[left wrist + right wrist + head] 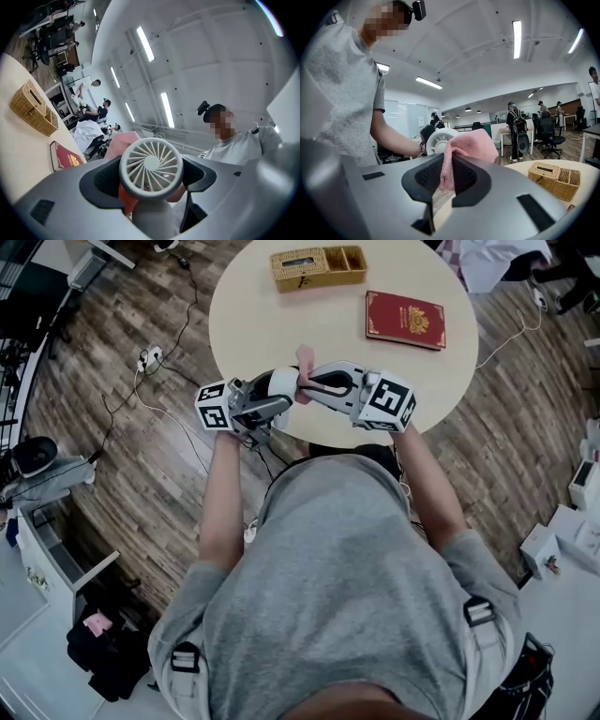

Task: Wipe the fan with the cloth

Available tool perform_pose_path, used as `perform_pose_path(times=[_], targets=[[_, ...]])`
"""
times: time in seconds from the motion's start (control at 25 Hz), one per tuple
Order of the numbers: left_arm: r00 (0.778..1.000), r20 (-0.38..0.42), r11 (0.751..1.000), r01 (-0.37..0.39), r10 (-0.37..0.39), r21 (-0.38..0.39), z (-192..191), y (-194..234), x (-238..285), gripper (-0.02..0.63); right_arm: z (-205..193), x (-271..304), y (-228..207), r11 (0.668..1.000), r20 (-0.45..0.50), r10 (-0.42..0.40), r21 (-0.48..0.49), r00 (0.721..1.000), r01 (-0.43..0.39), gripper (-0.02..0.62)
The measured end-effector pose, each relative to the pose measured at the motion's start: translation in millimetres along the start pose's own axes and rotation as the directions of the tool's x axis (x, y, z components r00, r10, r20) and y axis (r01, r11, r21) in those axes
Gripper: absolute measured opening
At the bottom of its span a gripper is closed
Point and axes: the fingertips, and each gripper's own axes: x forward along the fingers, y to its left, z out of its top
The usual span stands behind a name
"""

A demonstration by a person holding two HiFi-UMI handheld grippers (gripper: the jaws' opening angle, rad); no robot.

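The round tabletop (272,329) fills the upper middle of the head view. Over the tabletop's near edge the left gripper (151,179) and right gripper (445,176) meet tip to tip, both lifted clear of the tabletop. On the tabletop's right part lies a red book (405,319), and at its far edge stands a wicker basket (319,266). The left fingers (101,180) clamp the white fan (150,166) (round grille towards that gripper's camera). The right fingers (424,176) stand narrow, pinching the pink cloth (471,145), which lies against the fan's head above the tabletop's near edge.
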Motion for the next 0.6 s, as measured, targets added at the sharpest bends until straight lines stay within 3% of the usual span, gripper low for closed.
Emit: perform_pose_path(times=[0.24, 0.4, 0.6], targets=[[1.000, -0.003, 0.999, -0.022, 0.022, 0.032, 1.3, 1.1, -3.3, 0.383, -12.5, 10.8, 19.4, 0.999, -0.036, 0.038, -0.005, 0.999, -0.038, 0.038], [0.999, 0.009, 0.999, -0.031, 0.031, 0.039, 4.7, 0.5, -9.6, 0.383, 0.0, 18.9, 36.3, 0.998, -0.039, 0.056, -0.034, 0.998, -0.057, 0.038], [0.999, 0.012, 0.999, -0.030, 0.030, 0.026, 0.7, 3.4, -12.0, 0.383, 15.2, 12.5, 31.3, 0.999, 0.065, 0.050, 0.016, 0.997, -0.051, 0.038]])
